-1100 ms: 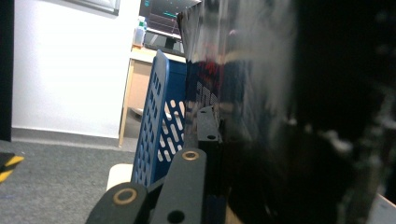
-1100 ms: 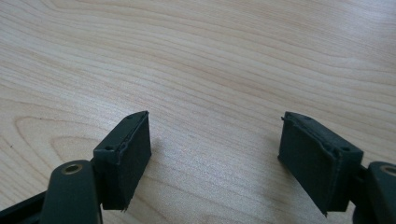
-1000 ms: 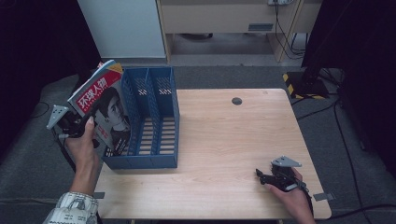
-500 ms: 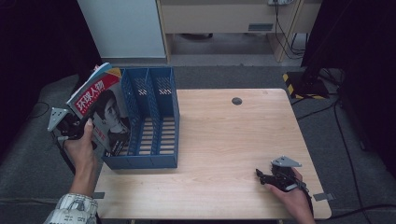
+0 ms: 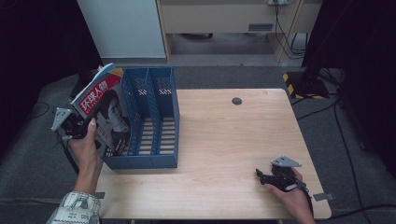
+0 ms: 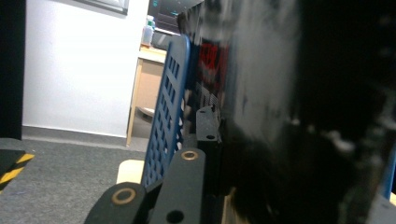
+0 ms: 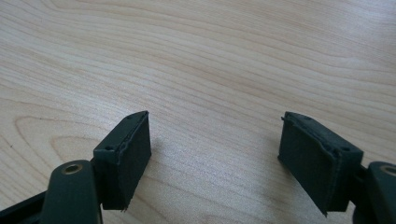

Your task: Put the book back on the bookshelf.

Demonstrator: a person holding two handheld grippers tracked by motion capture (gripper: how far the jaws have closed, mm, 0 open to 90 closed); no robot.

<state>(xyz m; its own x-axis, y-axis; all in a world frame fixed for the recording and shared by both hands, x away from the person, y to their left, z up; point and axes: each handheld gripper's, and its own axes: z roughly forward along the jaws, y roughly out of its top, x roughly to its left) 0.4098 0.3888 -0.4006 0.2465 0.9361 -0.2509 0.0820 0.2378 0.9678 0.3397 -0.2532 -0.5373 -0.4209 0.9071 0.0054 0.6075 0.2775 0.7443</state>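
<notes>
A magazine (image 5: 105, 109) with a red title band and a portrait on its cover is held tilted at the table's left edge, against the outer left side of a blue three-slot file rack (image 5: 154, 121). My left gripper (image 5: 77, 130) is shut on the magazine's lower left part. In the left gripper view the dark blurred magazine (image 6: 280, 93) sits close to the lens beside the rack's perforated blue wall (image 6: 170, 107). My right gripper (image 5: 261, 176) rests low on the table's front right, and its jaws (image 7: 215, 149) stand open over bare wood with nothing between them.
The wooden table (image 5: 233, 140) has a small round dark grommet (image 5: 237, 101) near its back edge. A white cabinet (image 5: 121, 28) and a wooden shelf unit (image 5: 224, 18) stand behind the table, with cables on the floor at the right.
The magazine has shifted its tilt slightly in my left gripper, staying beside the rack. The right gripper has not moved.
</notes>
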